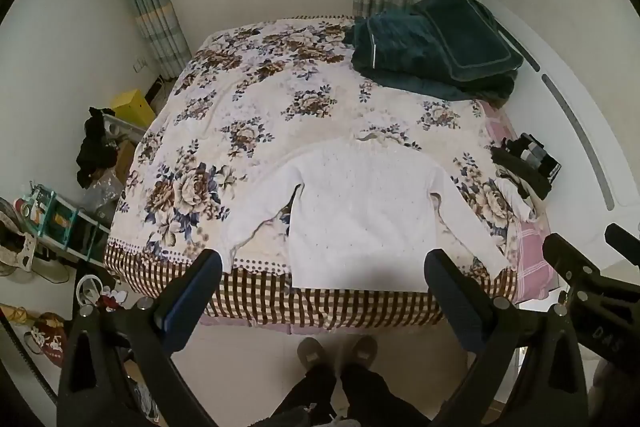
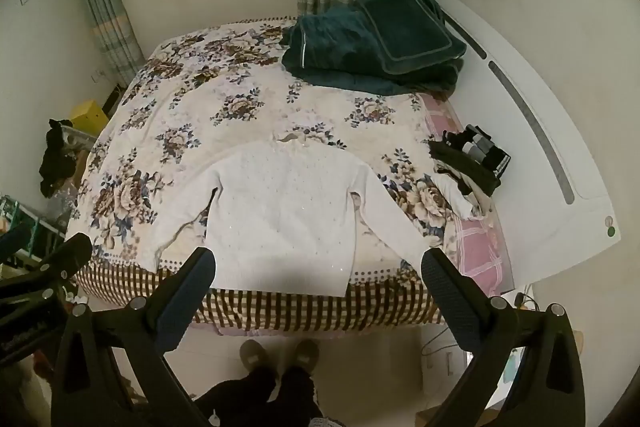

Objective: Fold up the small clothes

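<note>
A small white knit sweater (image 1: 360, 211) lies flat on the floral bedspread (image 1: 256, 107) near the bed's front edge, sleeves spread out to both sides, neck toward the window. It also shows in the right wrist view (image 2: 280, 219). My left gripper (image 1: 324, 267) is open and empty, held above the front edge of the bed over the sweater's hem. My right gripper (image 2: 320, 265) is open and empty too, beside the left one. The right gripper's body (image 1: 592, 287) shows at the right of the left wrist view.
A folded dark green blanket (image 1: 436, 47) lies at the bed's far right corner. A small pile of dark and white clothes (image 1: 524, 171) lies at the bed's right edge. A cluttered rack and dark clothes (image 1: 92, 147) stand left of the bed. The person's feet (image 1: 336, 351) are at the bed's foot.
</note>
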`<state>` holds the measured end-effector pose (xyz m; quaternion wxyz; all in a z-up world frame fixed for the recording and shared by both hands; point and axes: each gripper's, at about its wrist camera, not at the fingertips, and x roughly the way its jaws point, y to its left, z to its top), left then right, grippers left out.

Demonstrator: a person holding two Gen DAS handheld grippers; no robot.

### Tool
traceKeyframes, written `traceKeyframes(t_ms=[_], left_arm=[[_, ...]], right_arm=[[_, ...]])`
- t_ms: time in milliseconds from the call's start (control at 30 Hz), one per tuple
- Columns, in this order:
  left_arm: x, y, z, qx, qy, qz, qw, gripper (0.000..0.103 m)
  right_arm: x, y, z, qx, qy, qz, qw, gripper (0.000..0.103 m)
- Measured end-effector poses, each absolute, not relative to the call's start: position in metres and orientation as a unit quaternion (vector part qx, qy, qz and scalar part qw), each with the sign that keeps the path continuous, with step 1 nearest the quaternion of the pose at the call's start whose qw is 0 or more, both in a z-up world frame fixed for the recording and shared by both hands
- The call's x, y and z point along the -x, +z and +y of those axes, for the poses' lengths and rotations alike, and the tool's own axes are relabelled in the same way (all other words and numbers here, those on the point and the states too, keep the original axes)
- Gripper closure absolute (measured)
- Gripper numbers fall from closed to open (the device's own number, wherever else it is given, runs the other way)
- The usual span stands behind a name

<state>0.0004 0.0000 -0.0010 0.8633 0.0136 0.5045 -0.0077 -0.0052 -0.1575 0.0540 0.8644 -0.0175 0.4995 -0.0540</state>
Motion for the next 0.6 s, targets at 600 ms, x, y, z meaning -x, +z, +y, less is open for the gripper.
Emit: traceKeyframes(t_ms=[600], left_arm=[[-0.0052,0.0026,0.0023,-0.016,-0.007,0.498,0.867,0.0]], right_arm=[[0.0059,0.054,-0.1565,0.014,-0.052,0.495,0.867,0.0]])
